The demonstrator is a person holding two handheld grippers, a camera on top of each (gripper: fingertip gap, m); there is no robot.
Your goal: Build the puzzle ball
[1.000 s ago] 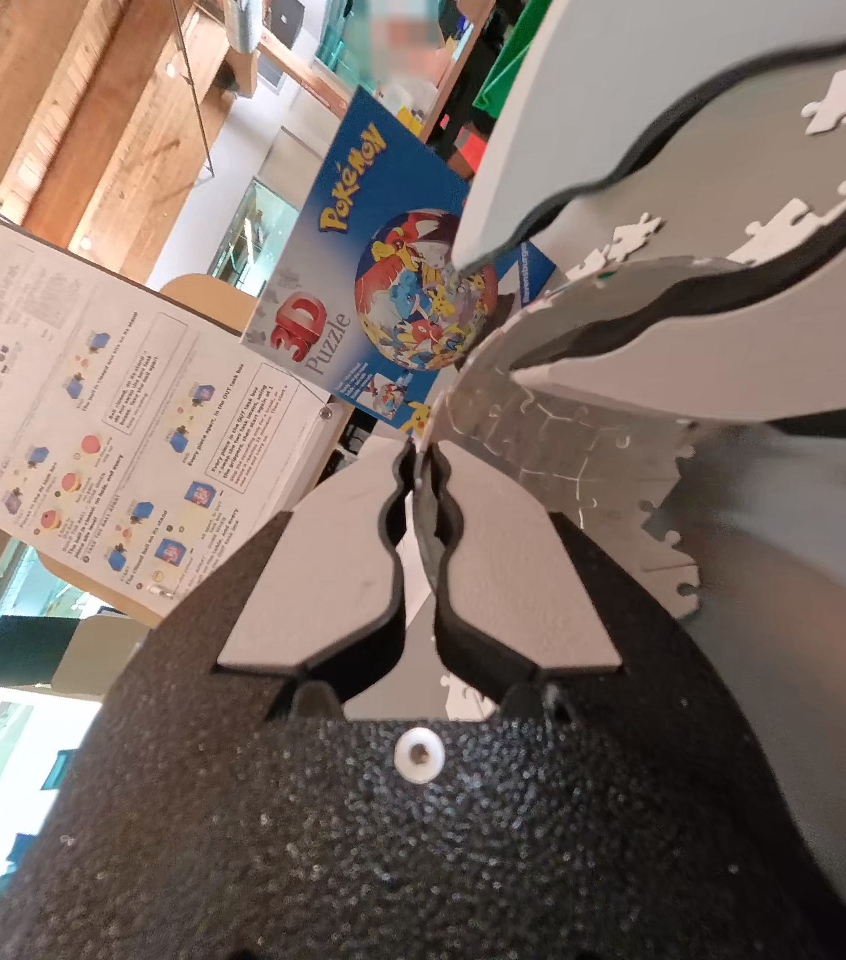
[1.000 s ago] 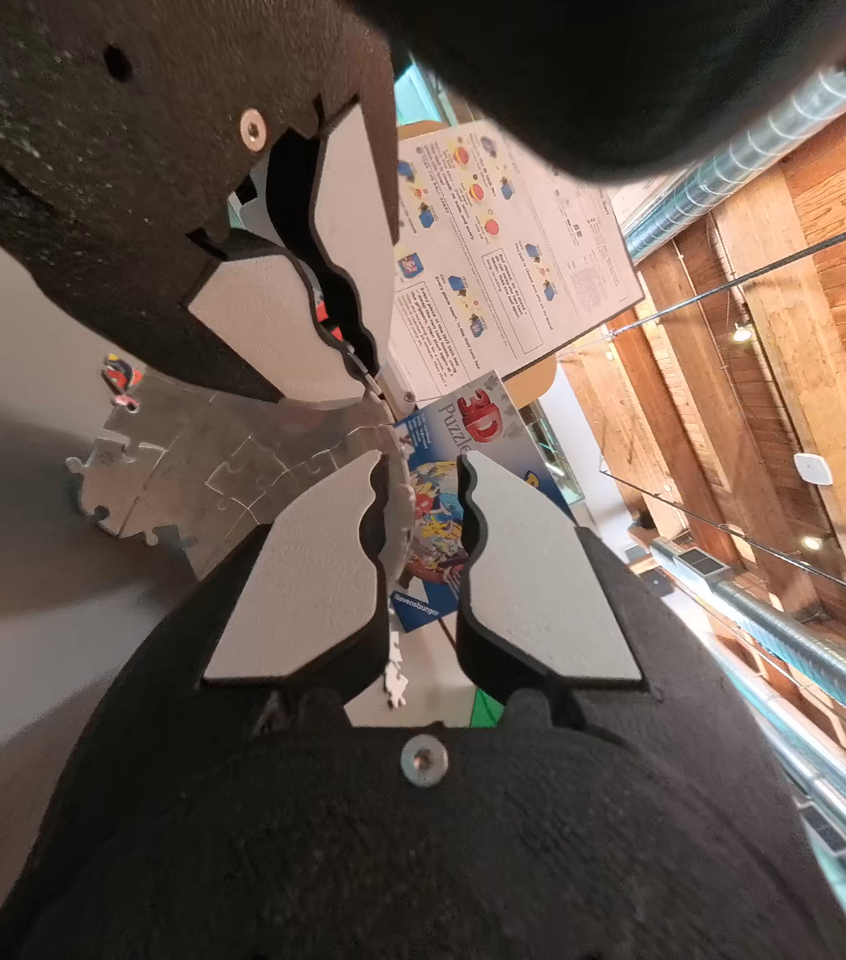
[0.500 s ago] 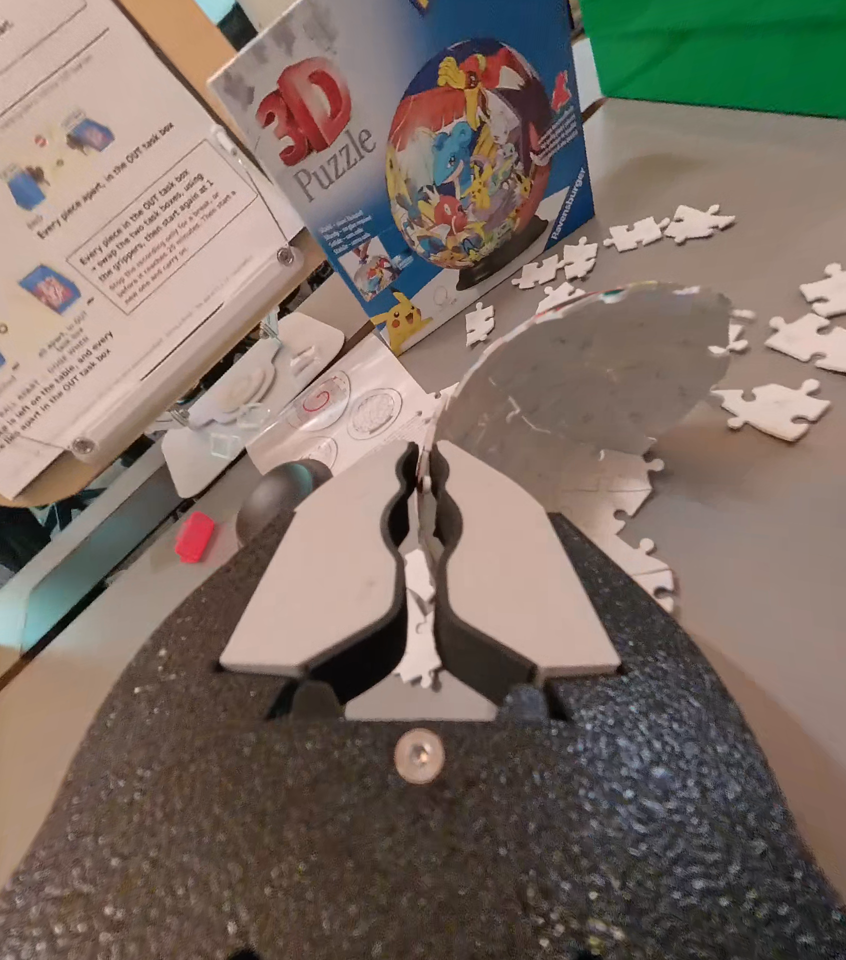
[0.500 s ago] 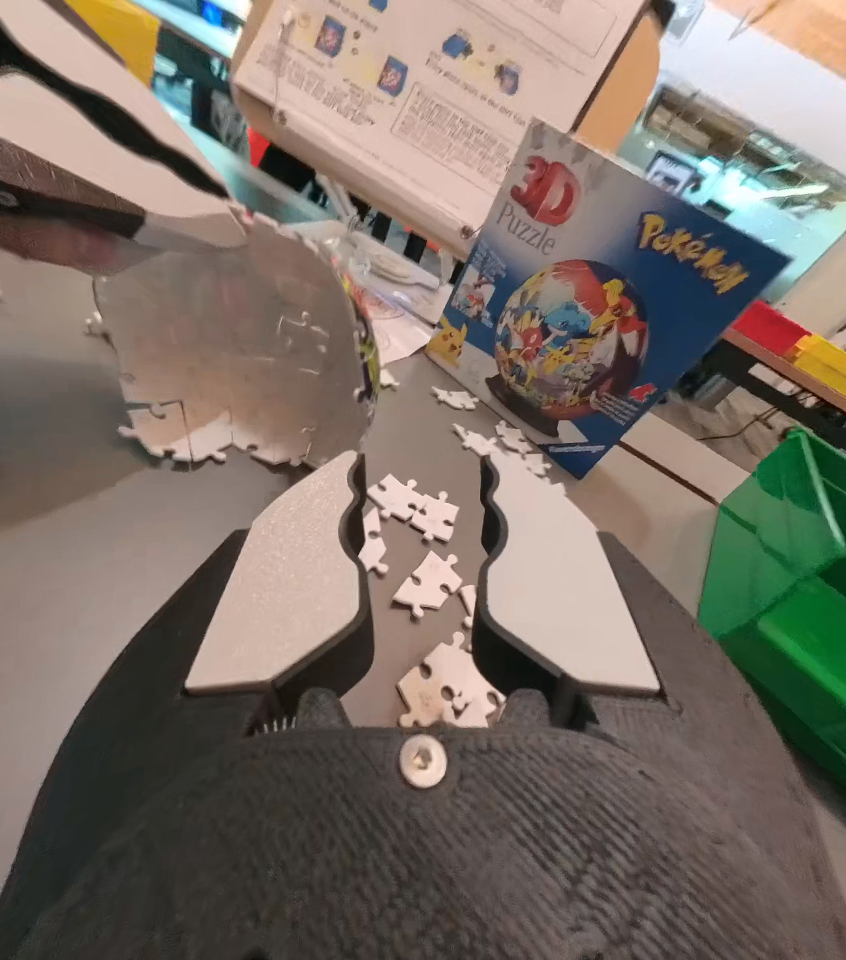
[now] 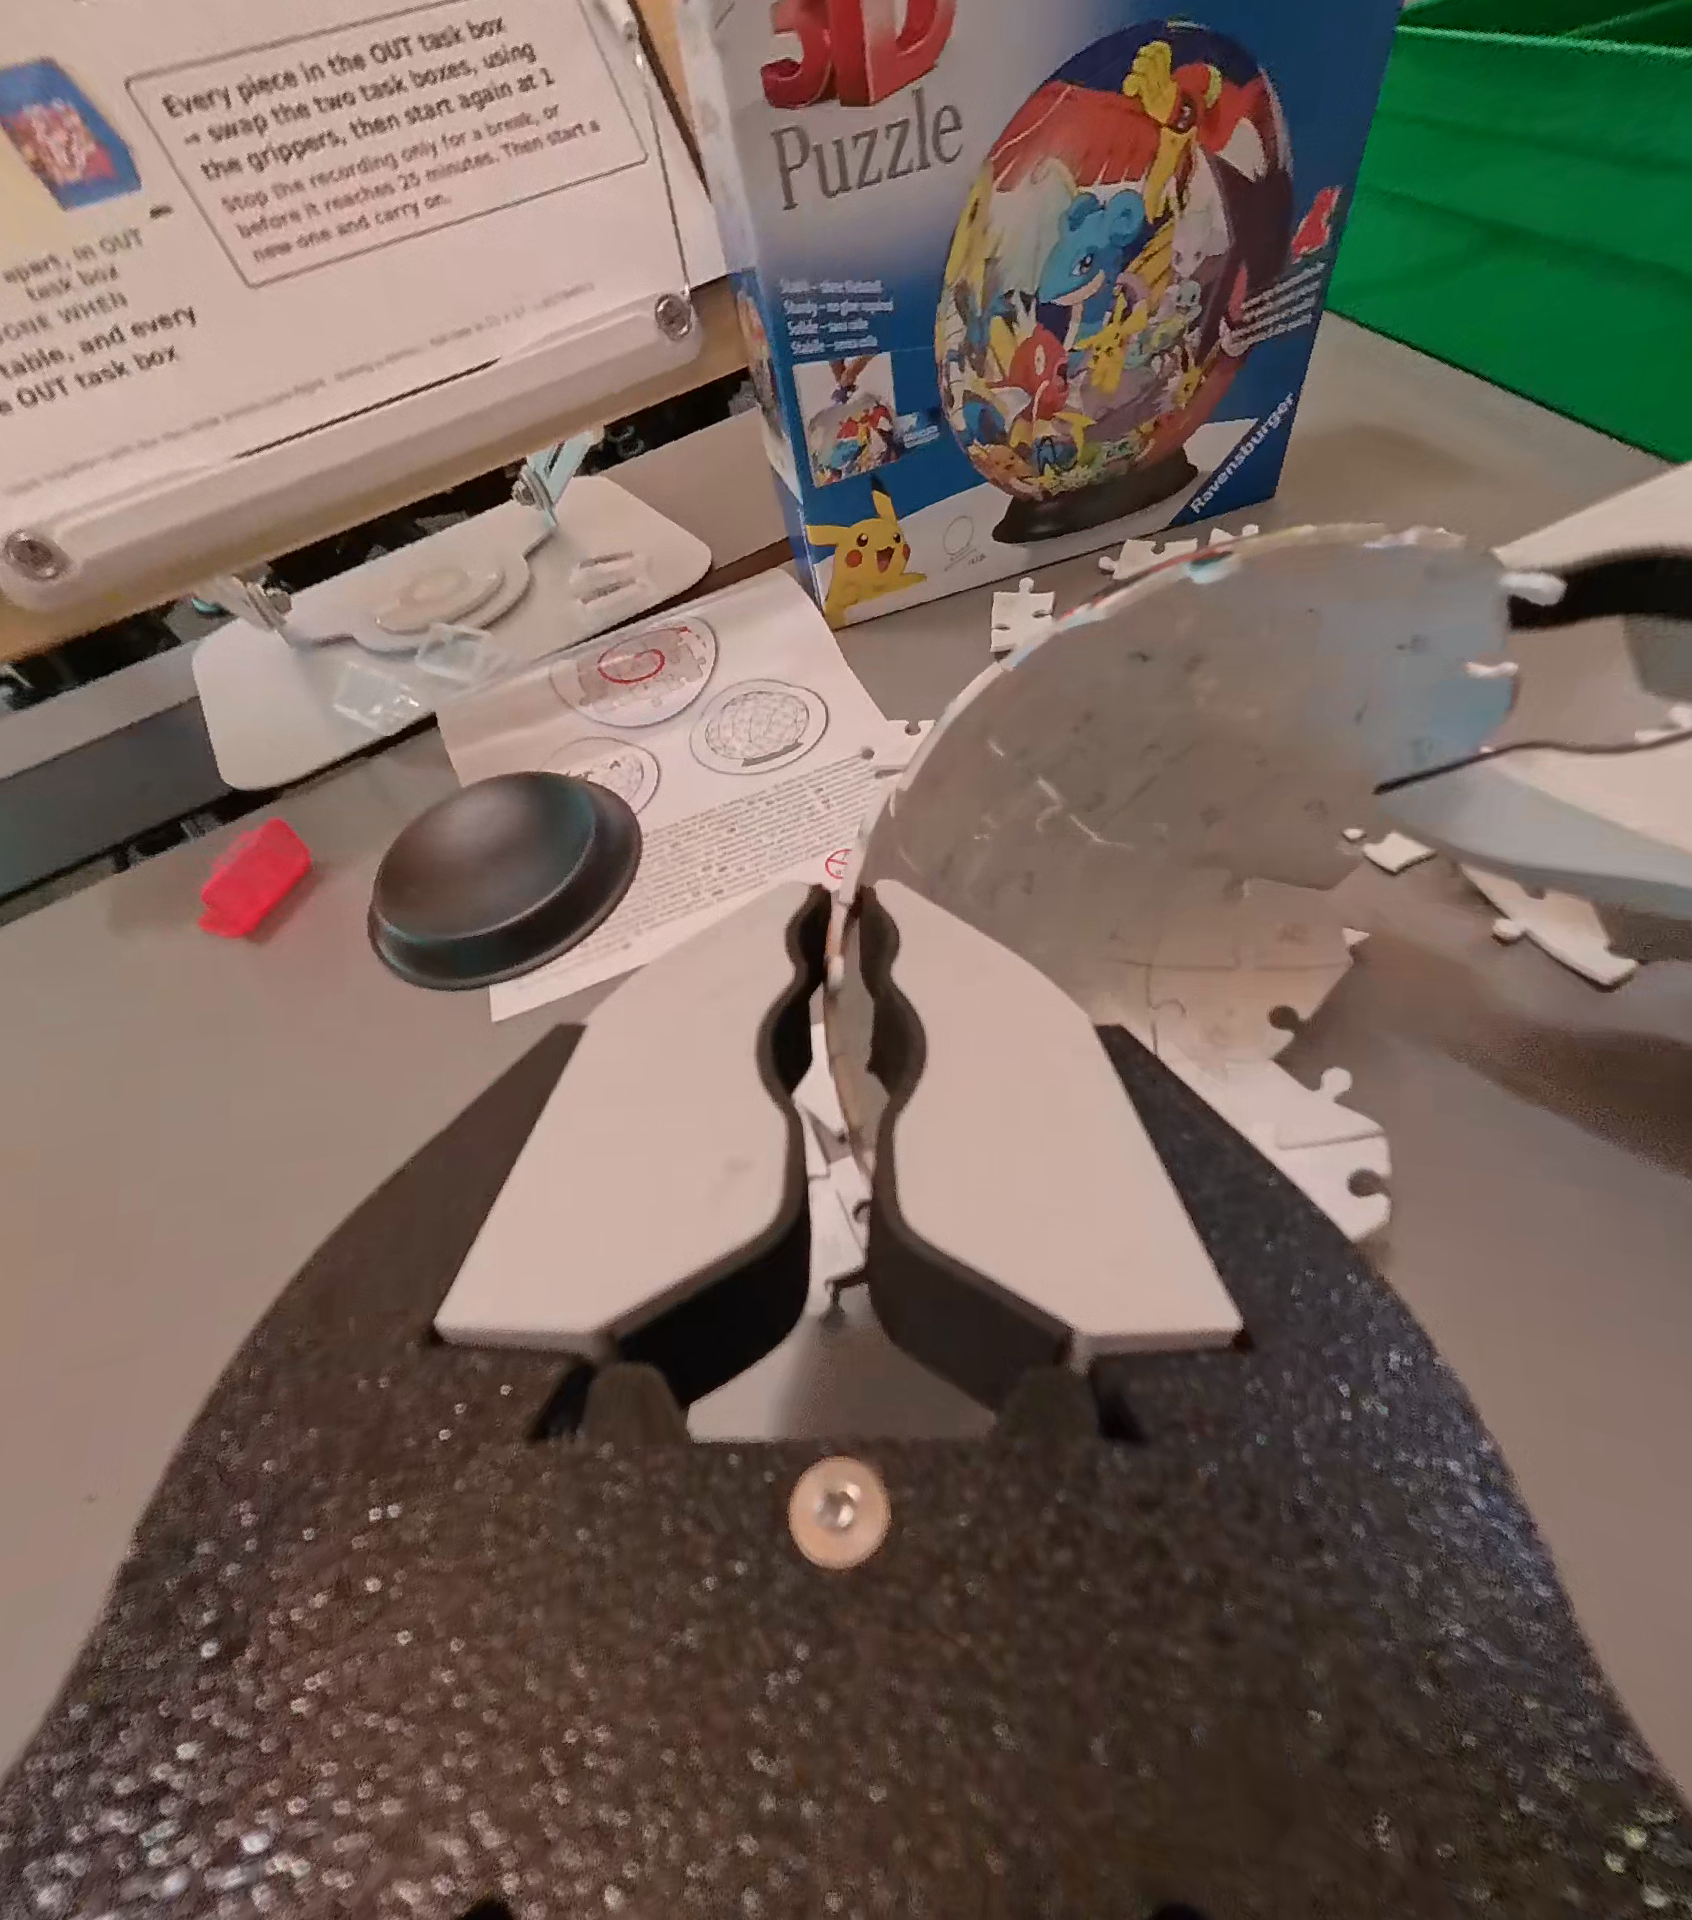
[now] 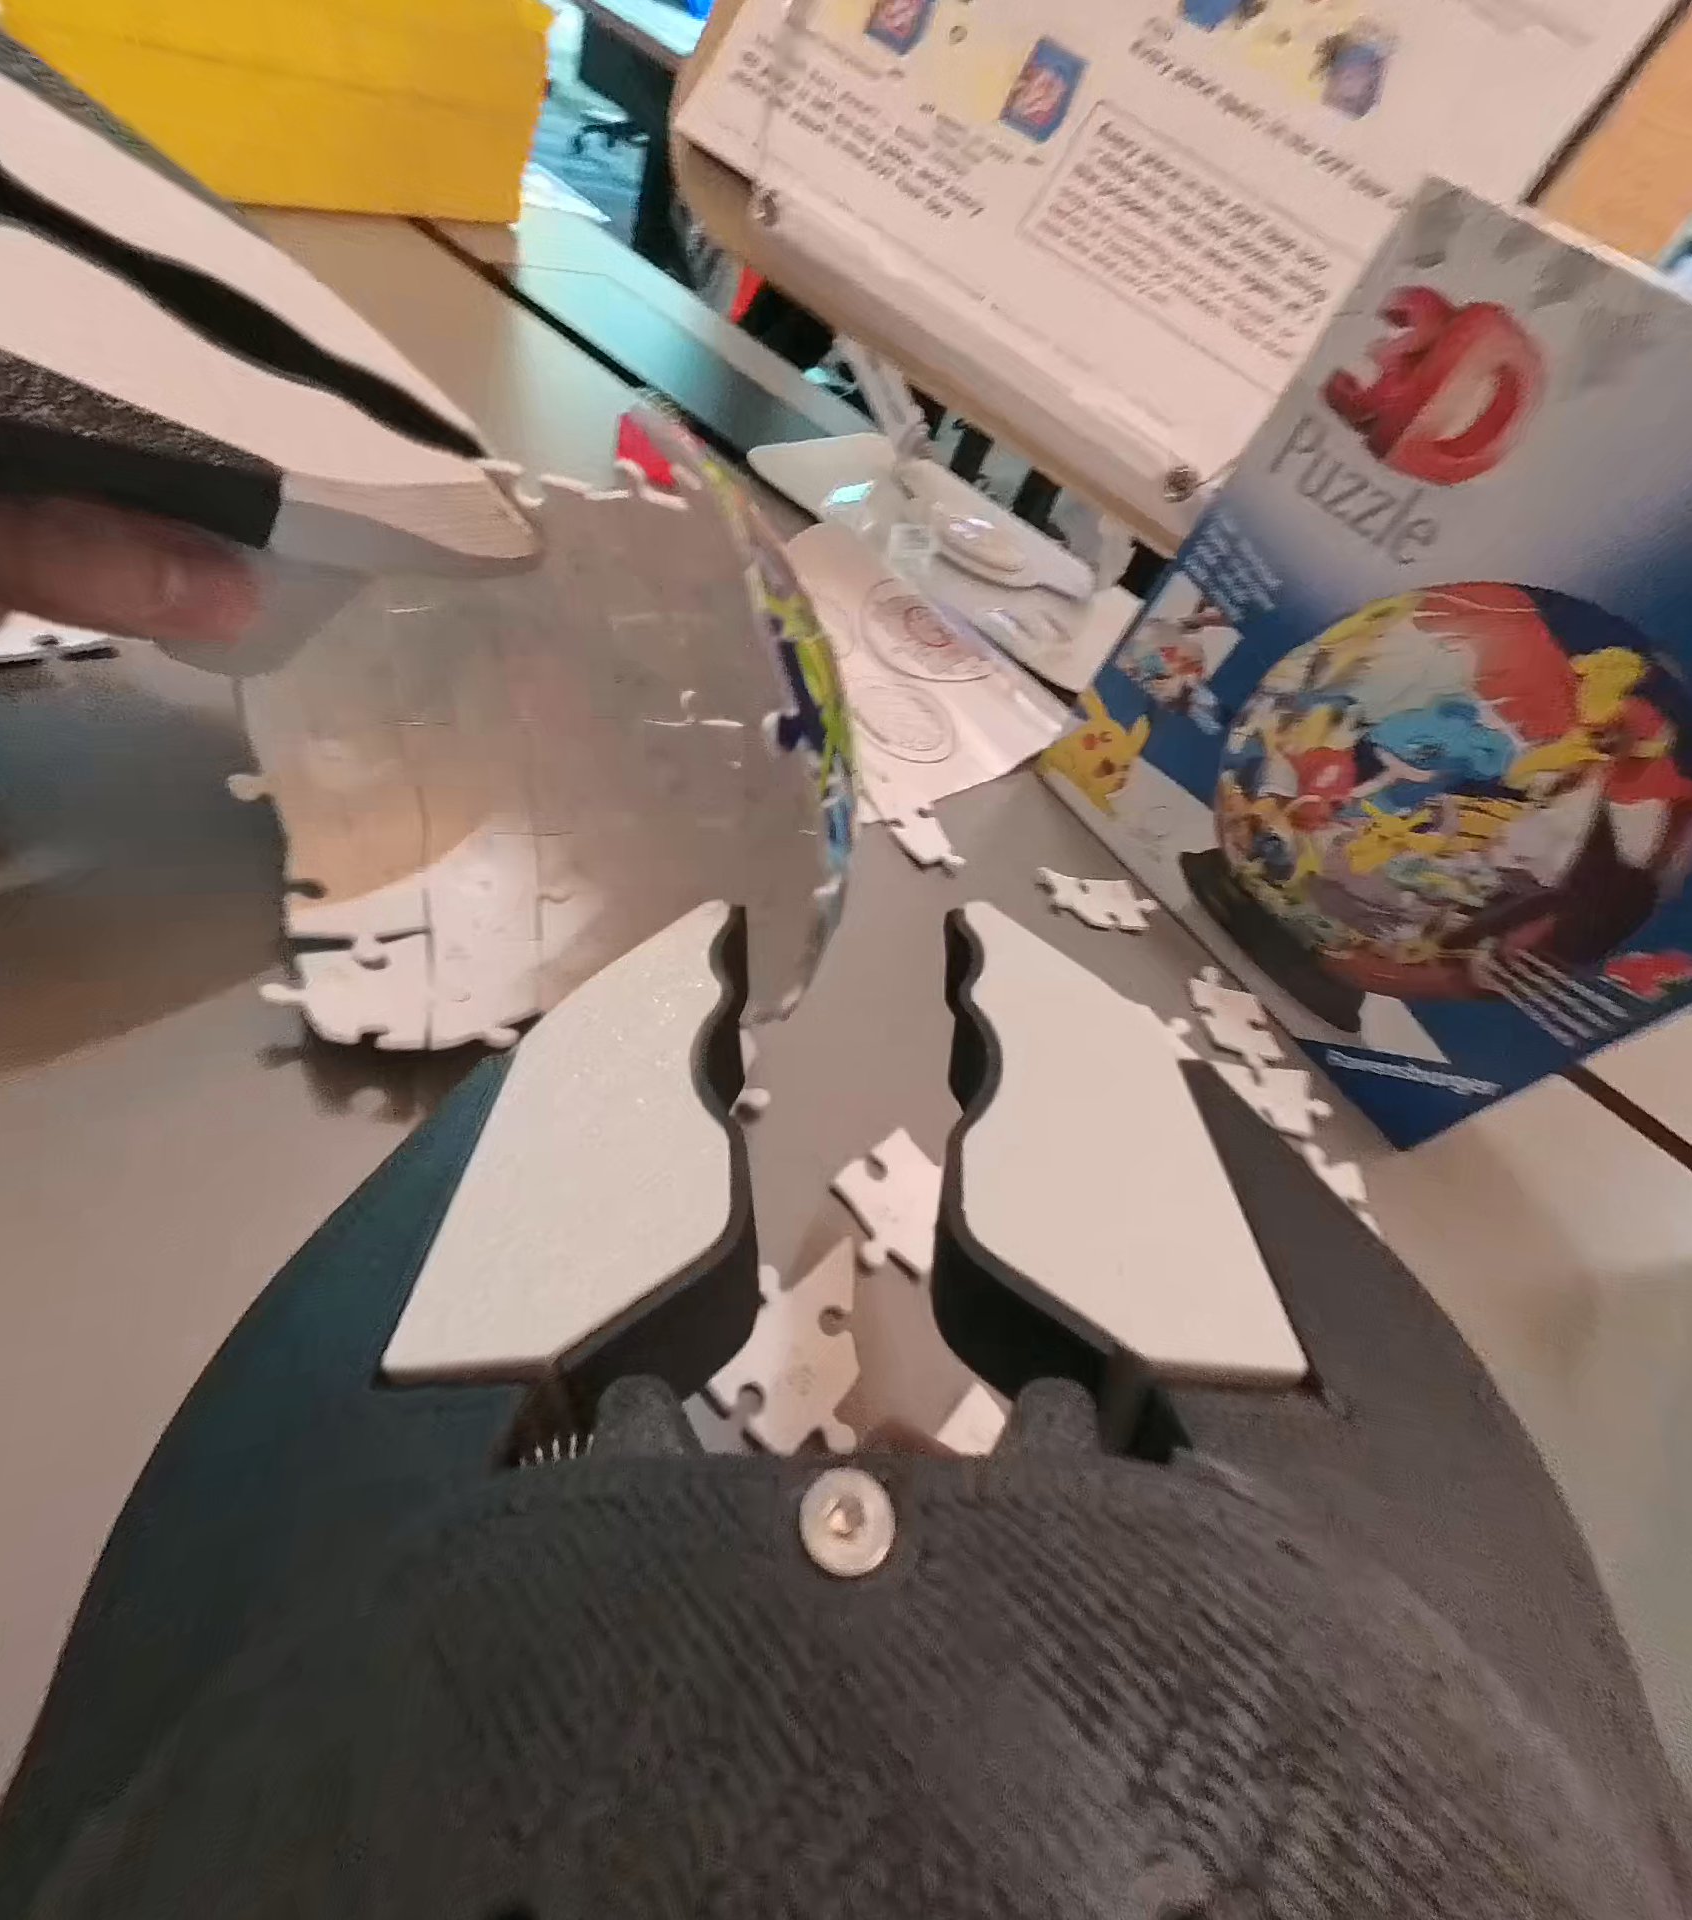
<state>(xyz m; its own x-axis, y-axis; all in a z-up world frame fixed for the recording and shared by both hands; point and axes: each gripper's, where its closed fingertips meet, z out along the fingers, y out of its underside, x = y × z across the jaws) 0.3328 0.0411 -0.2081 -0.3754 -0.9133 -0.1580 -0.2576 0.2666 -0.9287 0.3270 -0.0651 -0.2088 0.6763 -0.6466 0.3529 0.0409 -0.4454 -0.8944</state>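
A partly built puzzle ball shell point(image 5: 1185, 727), grey-white on its inner side, stands on edge just above the grey table point(image 5: 94, 1195). My left gripper point(image 5: 847, 935) is shut on the shell's near rim. My right gripper point(image 5: 1465, 696) comes in from the right at the far rim. In the right wrist view the right gripper point(image 6: 842, 935) is open, with the shell point(image 6: 530, 748) and its coloured rim just inside its left finger. The left gripper point(image 6: 499, 509) clamps the shell's upper left there. Loose white pieces point(image 6: 883, 1195) lie on the table under the right fingers.
The black ball stand point(image 5: 504, 883) sits on a leaflet point(image 5: 676, 727) to the left, by a small red block point(image 5: 255, 878). The puzzle box point(image 5: 1029, 291) stands behind, beside an instruction board point(image 5: 302, 260). A green bin point(image 5: 1600, 208) is back right and a yellow bin point(image 6: 302, 94) back left. The gap from one gripper's tips to the other's is roughly 11 centimetres. The small red block point(image 5: 255, 878) is about 20 centimetres from my left fingertips and 30 centimetres from my right.
Both grippers and the shell have swung down from a steep upward tilt to level over the table. The right gripper drew back from the shell, then came in again at its rim.
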